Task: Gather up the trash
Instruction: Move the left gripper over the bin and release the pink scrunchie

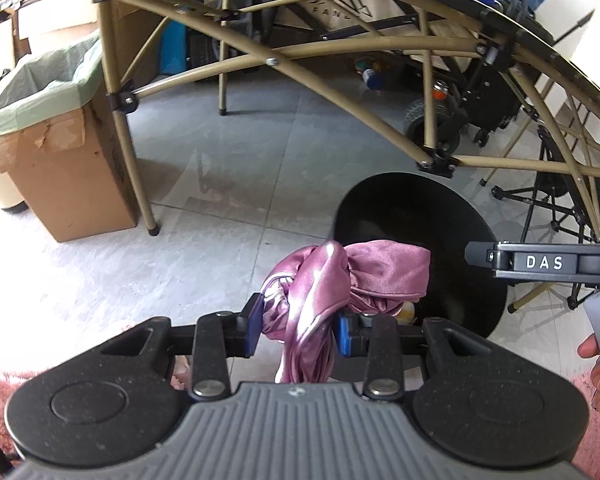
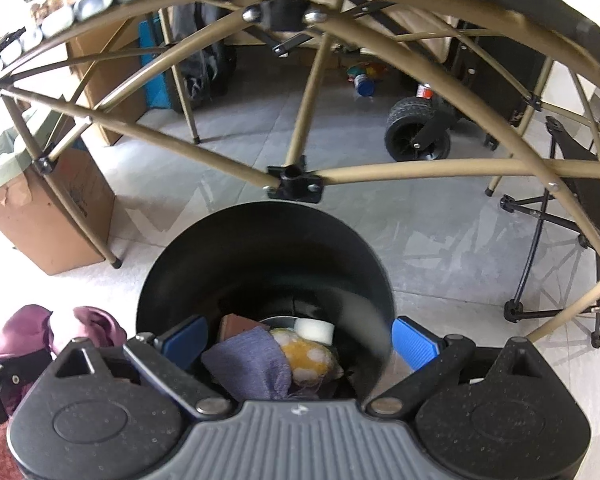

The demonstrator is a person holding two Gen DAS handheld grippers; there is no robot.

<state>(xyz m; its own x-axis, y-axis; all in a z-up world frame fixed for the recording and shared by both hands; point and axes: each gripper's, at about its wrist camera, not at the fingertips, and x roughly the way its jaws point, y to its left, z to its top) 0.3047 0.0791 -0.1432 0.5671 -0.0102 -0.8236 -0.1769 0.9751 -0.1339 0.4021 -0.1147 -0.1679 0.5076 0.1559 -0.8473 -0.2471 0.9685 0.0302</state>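
Left gripper (image 1: 296,326) fingers pinching bunched pink satin cloth (image 1: 340,276), tail dangling below. Hanging just short of black bin (image 1: 452,216) rim, bin lying ahead and right. Right gripper (image 2: 296,342) fingers spread wide, holding nothing, hovering over bin mouth above purple cloth (image 2: 248,364) and yellow spotted item (image 2: 306,356). Likely needing forward-right carry over rim.

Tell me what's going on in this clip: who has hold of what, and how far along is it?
A person is clearing up with two handheld grippers. The left gripper is shut on a crumpled shiny pink satin cloth, held beside the round black plastic bin. The right gripper is open and holds nothing, at the bin's near rim. The bin already holds a purple knit cloth, a yellow white-dotted soft item and a white block. The pink cloth is not yet inside.
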